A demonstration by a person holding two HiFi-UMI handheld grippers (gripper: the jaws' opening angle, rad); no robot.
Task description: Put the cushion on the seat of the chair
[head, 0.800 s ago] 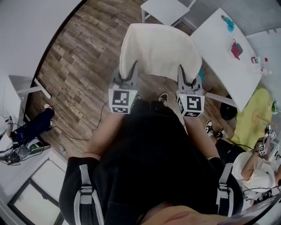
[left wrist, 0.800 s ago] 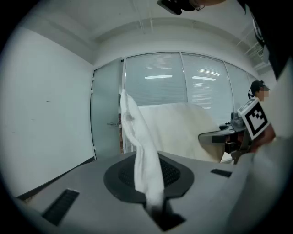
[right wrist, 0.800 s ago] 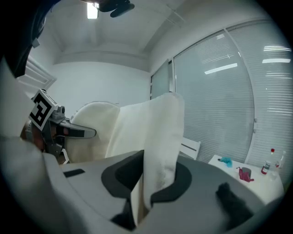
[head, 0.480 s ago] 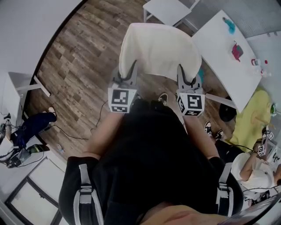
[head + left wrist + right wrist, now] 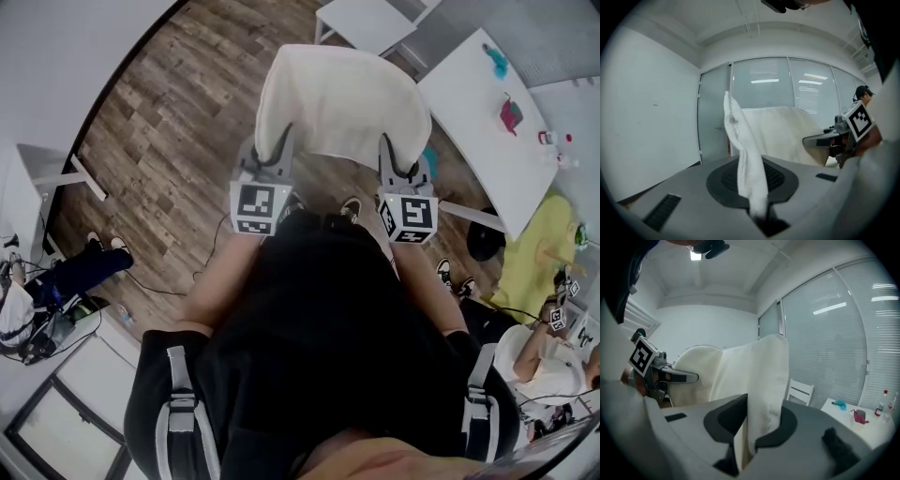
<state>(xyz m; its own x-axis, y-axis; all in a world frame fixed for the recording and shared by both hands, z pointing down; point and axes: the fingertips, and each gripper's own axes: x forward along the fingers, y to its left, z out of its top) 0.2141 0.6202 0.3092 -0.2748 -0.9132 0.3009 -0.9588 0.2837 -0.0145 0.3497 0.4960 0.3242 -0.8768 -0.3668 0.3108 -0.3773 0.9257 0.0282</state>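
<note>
A cream fleecy cushion [image 5: 339,105] hangs in the air in front of me, held by both grippers at its near edge. My left gripper [image 5: 278,150] is shut on its left corner, and the fabric [image 5: 745,164] rises out from between the jaws. My right gripper [image 5: 391,159] is shut on the right corner, where the cloth [image 5: 764,394] stands pinched in the jaws. A white chair [image 5: 367,19] stands beyond the cushion at the top of the head view; its slatted back [image 5: 800,392] shows in the right gripper view.
A white table [image 5: 487,122] with a teal item [image 5: 496,62], a magenta item [image 5: 511,114] and small bottles [image 5: 551,141] stands at the right. Another person's legs [image 5: 80,270] are at the left, a seated person [image 5: 553,361] at the lower right. Cables trail over the wooden floor [image 5: 169,141].
The cushion and both grippers have barely moved. The person's legs at the left have shifted to the right.
</note>
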